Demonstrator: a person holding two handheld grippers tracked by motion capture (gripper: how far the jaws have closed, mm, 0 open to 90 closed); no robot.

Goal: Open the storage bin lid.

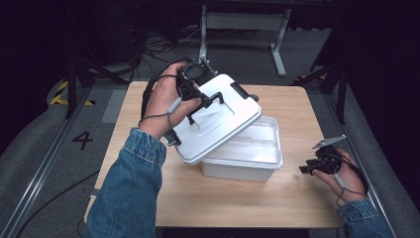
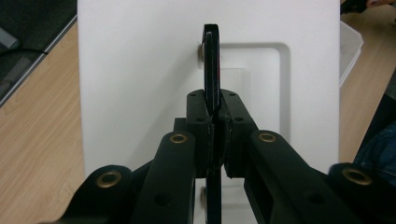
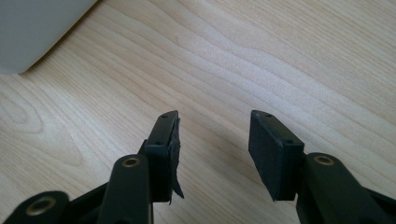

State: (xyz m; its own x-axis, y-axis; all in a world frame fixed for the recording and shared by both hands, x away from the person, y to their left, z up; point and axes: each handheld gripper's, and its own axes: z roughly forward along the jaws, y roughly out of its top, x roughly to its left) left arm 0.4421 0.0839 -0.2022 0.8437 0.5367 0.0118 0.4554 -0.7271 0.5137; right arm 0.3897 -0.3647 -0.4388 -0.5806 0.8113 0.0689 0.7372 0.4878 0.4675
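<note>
Dark floor with trailing cables and a grey metal frame fills the upper part of the high view, and below it a light wooden table takes up the middle of the frame. Near the table's centre stands a white plastic box, a shallow rectangular tub with rounded corners and a rolled rim; the part of its inside that shows, at centre right, is bare white with moulded ridges, and the rest is hidden under the lid. The white lid lies tilted over the box's left half, its upper left end raised and its lower edge resting on the box rim, so it hangs past the box toward the left of the frame. It is flat and rectangular with a sunken panel in the middle, a black latch at its far edge and a thin black carry handle standing up from the panel. The left hand-held gripper, at upper centre of the high view, has its jaws pressed together on that handle, as its own view shows plainly. The right hand-held gripper hovers at the right edge of the table, well apart from the box, its jaws spread over bare wood.
</note>
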